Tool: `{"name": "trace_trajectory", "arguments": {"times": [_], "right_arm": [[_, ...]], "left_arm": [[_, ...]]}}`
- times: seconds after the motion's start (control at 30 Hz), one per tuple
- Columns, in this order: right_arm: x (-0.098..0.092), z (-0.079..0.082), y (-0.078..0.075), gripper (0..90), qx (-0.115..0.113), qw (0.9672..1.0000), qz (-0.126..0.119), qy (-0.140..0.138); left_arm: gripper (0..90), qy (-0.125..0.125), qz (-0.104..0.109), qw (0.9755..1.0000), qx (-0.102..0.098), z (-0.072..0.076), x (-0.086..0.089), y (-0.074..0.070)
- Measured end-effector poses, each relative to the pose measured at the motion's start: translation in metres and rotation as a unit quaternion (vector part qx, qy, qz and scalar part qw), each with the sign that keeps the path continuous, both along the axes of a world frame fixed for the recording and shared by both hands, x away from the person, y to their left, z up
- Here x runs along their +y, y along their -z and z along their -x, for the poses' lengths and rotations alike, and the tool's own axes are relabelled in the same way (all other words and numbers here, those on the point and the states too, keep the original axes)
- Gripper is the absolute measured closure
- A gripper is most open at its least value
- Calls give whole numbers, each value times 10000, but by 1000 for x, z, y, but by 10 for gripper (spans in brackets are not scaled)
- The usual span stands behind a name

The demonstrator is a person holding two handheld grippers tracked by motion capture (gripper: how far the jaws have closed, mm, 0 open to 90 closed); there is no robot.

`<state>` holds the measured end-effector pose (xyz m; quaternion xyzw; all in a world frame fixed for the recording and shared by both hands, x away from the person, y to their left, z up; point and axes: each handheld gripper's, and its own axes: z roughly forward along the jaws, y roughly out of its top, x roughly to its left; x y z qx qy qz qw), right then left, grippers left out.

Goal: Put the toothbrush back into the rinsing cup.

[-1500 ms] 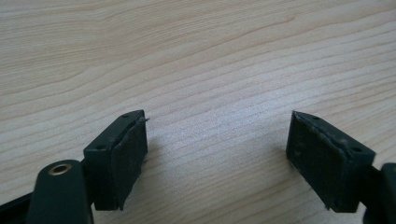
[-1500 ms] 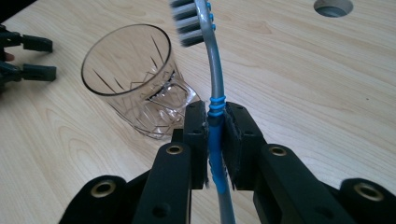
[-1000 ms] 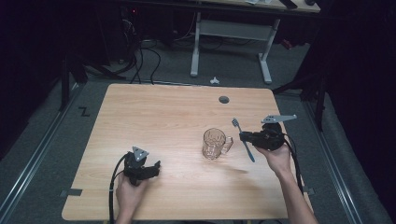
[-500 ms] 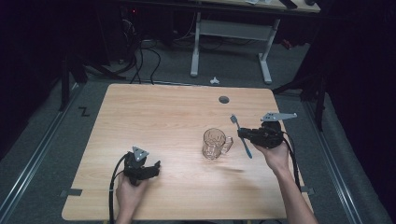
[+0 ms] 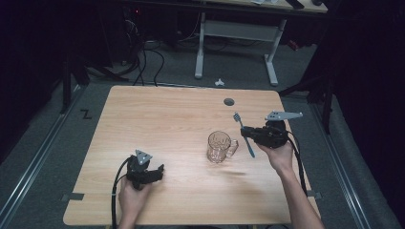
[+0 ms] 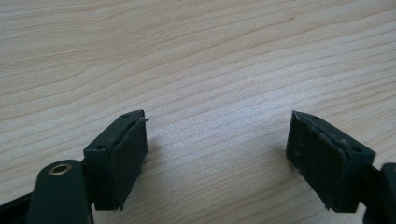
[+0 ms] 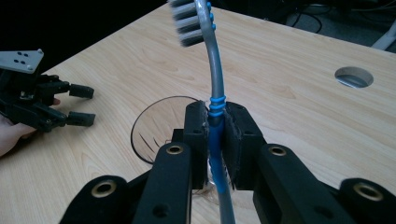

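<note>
While the right gripper (image 7: 215, 140) clamps the toothbrush (image 7: 212, 88) mid-handle, bristles up, above the glass mug (image 5: 218, 147) near the table (image 5: 167, 119) right edge, the left gripper (image 6: 217, 154) rests near the front edge, jaws apart.

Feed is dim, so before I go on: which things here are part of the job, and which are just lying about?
In the job:
- toothbrush, clamped in the right tool
- glass mug, beside and below that tool

Lying about:
- left tool, open on bare table
- cable hole in the tabletop
- small white bit on the floor beyond the table
</note>
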<state>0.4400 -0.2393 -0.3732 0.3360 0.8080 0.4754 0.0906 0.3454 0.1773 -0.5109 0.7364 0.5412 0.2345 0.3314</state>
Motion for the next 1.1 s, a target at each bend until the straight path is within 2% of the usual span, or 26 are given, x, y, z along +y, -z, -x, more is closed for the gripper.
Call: {"name": "trace_trajectory", "arguments": {"times": [1.1], "right_arm": [[21,-11,-18,802,-365,9991,-208,-35]], "left_arm": [[211,3,1,10000,4,0,0,0]]}}
